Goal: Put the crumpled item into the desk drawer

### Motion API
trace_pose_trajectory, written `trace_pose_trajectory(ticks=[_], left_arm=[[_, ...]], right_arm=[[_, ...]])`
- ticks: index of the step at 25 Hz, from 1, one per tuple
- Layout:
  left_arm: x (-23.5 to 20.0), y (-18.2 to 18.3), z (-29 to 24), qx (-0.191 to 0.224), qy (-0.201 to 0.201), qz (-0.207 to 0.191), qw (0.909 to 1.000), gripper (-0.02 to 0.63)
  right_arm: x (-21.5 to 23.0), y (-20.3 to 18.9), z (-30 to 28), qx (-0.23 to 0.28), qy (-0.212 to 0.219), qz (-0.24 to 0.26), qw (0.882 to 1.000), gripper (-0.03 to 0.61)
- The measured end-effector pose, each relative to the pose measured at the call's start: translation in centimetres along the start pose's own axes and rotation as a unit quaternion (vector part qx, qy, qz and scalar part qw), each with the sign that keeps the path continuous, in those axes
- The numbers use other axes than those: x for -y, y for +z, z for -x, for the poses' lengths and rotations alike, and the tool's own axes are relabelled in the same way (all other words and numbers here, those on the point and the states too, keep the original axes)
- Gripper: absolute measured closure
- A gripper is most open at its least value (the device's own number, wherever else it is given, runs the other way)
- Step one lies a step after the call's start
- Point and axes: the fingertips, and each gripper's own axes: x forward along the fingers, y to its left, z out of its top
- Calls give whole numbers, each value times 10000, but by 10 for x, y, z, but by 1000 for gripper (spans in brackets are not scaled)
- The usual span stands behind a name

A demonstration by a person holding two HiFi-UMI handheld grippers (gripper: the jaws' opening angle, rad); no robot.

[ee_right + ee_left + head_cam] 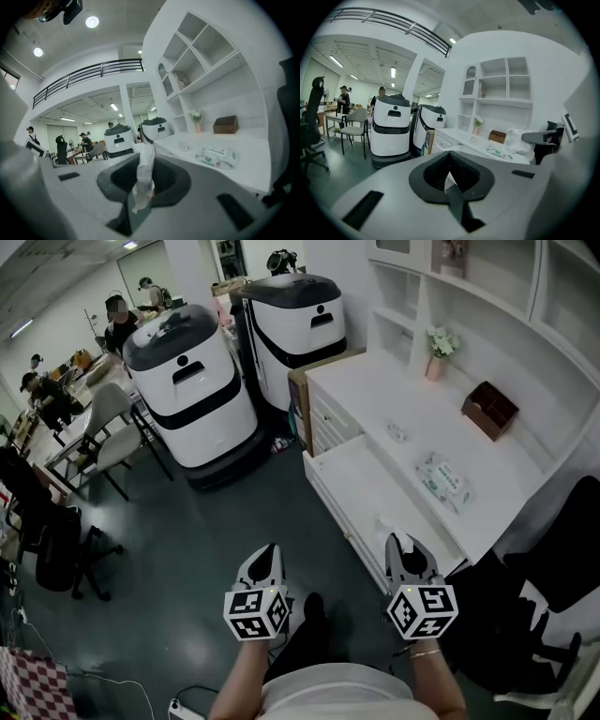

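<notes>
The right tool (140,185) is clamped on the crumpled item (144,174), a twisted strip of white tissue that stands up out of the closed jaws and hangs a little below them; in the head view a bit of that white shows at the tip of the right tool, just at the near edge of the drawer (367,486); the drawer is pulled out of the white counter (394,395) and lies directly ahead of the right tool, and its bare inside shows; the left tool (268,554) is held beside the right tool on its left, well apart from it, over the dark floor (216,531); in the left gripper view its jaws meet along a dark line and grip nothing; on the counter, ahead of the right tool and to its right, lies a pack of wipes (442,477); beyond the pack, farther from the tool, stands a brown box (489,410), and farther still a small vase of flowers (438,351) at the foot of the white shelves (469,277); ahead of the left tool stand two white-and-black machines (192,395), the nearer one straight ahead of it, the other beside the far end of the counter; off to the left of the left tool people sit at a table (75,427) with chairs; to the right of the right tool stands a black chair (562,549).
</notes>
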Motion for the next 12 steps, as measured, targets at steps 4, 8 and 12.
trace_pose_trajectory(ticks=[4, 8, 12], left_arm=[[-22, 21, -40, -4, -65, -47, 10000, 620], [-45, 41, -74, -10, -123, -76, 9999, 619], [-61, 58, -102, -12, -227, -167, 9996, 620]], right_arm=[[-3, 9, -50, -33, -37, -55, 10000, 523], [-8, 18, -92, -67, -121, -110, 9998, 523], [-9, 27, -125, -53, -264, -145, 9995, 523]])
